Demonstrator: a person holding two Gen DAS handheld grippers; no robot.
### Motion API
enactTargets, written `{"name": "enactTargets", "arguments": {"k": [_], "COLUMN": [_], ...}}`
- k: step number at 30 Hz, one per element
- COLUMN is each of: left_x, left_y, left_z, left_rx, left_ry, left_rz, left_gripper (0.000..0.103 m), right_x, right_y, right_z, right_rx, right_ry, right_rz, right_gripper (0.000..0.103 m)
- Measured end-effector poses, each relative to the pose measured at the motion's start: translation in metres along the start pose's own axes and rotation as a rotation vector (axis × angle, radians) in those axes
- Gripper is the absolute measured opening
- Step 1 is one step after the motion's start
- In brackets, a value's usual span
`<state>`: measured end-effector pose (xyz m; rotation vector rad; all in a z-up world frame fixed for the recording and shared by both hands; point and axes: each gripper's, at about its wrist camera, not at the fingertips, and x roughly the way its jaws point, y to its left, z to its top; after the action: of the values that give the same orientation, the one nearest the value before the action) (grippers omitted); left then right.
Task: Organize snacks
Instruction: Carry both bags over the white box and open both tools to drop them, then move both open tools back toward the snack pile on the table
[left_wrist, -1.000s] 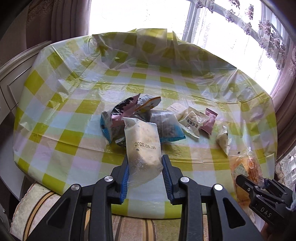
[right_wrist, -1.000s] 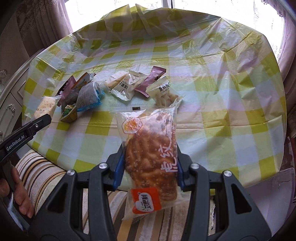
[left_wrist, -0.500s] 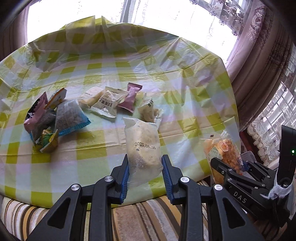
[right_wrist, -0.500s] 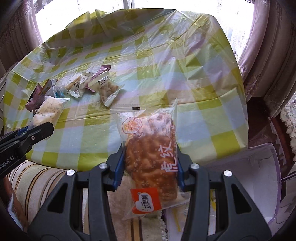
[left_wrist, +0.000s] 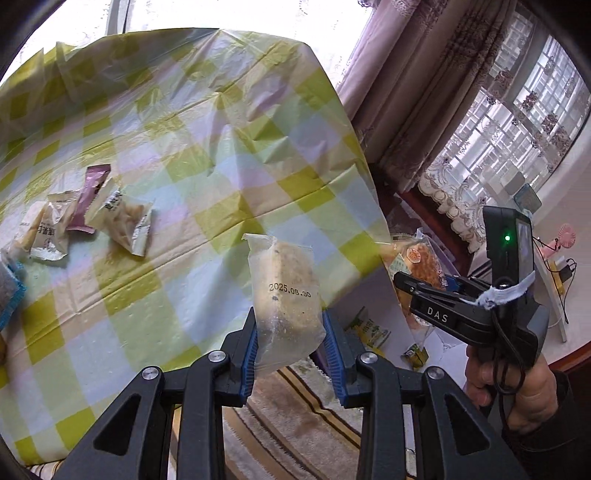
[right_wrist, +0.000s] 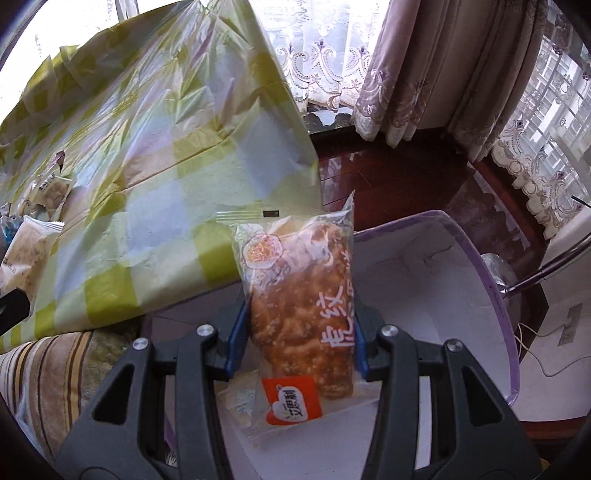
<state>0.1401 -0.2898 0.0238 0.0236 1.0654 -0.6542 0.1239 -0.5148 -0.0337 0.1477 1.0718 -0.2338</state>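
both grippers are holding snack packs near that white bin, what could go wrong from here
1. The right gripper pinches the bread pack low down, with the top standing free over the white bin; it may swing or land on the rim on release.
2. The left gripper holds the pale snack pack over the table edge, not over the bin; released here, it may fall to the rug.
3. The grippers are close together and may collide.
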Motion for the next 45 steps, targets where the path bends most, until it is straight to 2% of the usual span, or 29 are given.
{"name": "enactTargets", "arguments": {"k": [4,8,12,16,17,19,21,23,25,31,33,37,45], "left_x": [0.021,0.047,0.069,0.077,0.075,0.07,0.063,0.056,0.048,0.009,-0.004,-0.031,-0.086], "left_y": [-0.031,-0.053,-0.067,-0.064,-0.062,-0.057,-0.05,-0.045,-0.039,-0.014,-0.003,0.026,0.122], "left_z": [0.004,0.008,0.007,0.01,0.011,0.012,0.013,0.012,0.011,0.006,0.005,-0.001,-0.033], "left_rx": [0.118,0.18,0.223,0.193,0.179,0.152,0.132,0.115,0.099,0.019,-0.002,-0.028,-0.173], "left_ry": [0.071,0.155,0.231,0.257,0.251,0.229,0.204,0.186,0.167,0.022,-0.032,-0.089,-0.165], "left_rz": [-0.061,-0.108,-0.11,-0.117,-0.117,-0.118,-0.108,-0.092,-0.074,-0.008,0.034,0.113,0.219], "left_gripper": [0.034,0.034,0.035,0.039,0.041,0.053,0.058,0.06,0.06,0.07,0.07,0.071,0.071], "right_x": [0.004,0.022,0.042,0.056,0.058,0.055,0.054,0.051,0.045,0.019,0.005,-0.021,-0.071], "right_y": [-0.026,-0.05,-0.069,-0.07,-0.069,-0.064,-0.058,-0.052,-0.046,-0.017,-0.003,0.03,0.119], "right_z": [-0.009,-0.016,-0.011,-0.009,-0.008,-0.009,-0.008,-0.008,-0.011,-0.017,-0.015,-0.003,0.009], "right_rx": [0.038,0.055,0.092,0.078,0.075,0.062,0.042,0.035,0.03,0.031,0.028,0.02,0.04], "right_ry": [0.015,0.064,0.102,0.138,0.145,0.15,0.142,0.135,0.128,0.096,0.072,0.018,-0.099], "right_rz": [-0.038,-0.086,-0.107,-0.084,-0.075,-0.063,-0.065,-0.06,-0.035,0.025,0.032,0.061,0.09], "right_gripper": [0.05,0.05,0.05,0.05,0.051,0.054,0.057,0.064,0.065,0.067,0.07,0.078,0.084]}}
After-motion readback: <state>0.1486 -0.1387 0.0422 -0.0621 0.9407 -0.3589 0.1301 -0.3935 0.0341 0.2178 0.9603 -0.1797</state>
